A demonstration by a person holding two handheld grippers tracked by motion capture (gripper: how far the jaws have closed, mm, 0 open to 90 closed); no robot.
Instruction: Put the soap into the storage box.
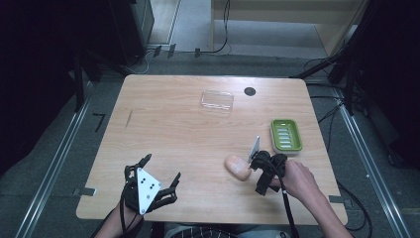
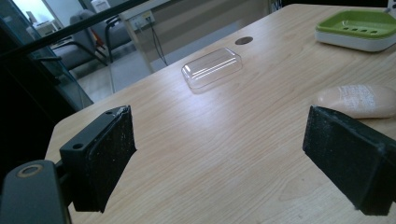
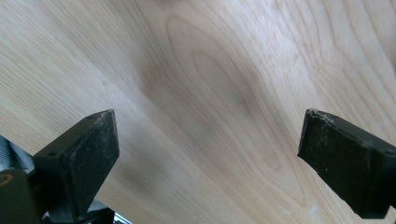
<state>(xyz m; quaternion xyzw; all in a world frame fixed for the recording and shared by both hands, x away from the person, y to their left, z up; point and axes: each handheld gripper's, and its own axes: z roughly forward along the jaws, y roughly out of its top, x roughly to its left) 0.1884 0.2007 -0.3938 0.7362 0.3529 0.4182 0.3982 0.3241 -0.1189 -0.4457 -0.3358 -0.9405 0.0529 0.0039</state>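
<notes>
My right gripper has its jaws spread wide with nothing between them but bare wood grain close underneath. Seen from the high view, that right gripper is tipped down toward the table, just beside the bar of soap, which lies on the wood at the near right part of the tabletop; whether a jaw actually touches the soap I cannot tell from there. My right hand sits behind it, wrapped around the handle.

My left gripper is also released, jaws wide apart and holding nothing, with open tabletop showing between the pads. From above, the left gripper is near the front left edge of the table, well apart from the soap. Along its jaws I see the soap lying flat just past the right-hand pad, pale peach and oval.

Farther out, a green soap dish with a white base stands near the right edge, just beyond the soap and my right gripper. A clear plastic lid lies flat toward the far side of the table, with a small dark round hole in the wood near it.
</notes>
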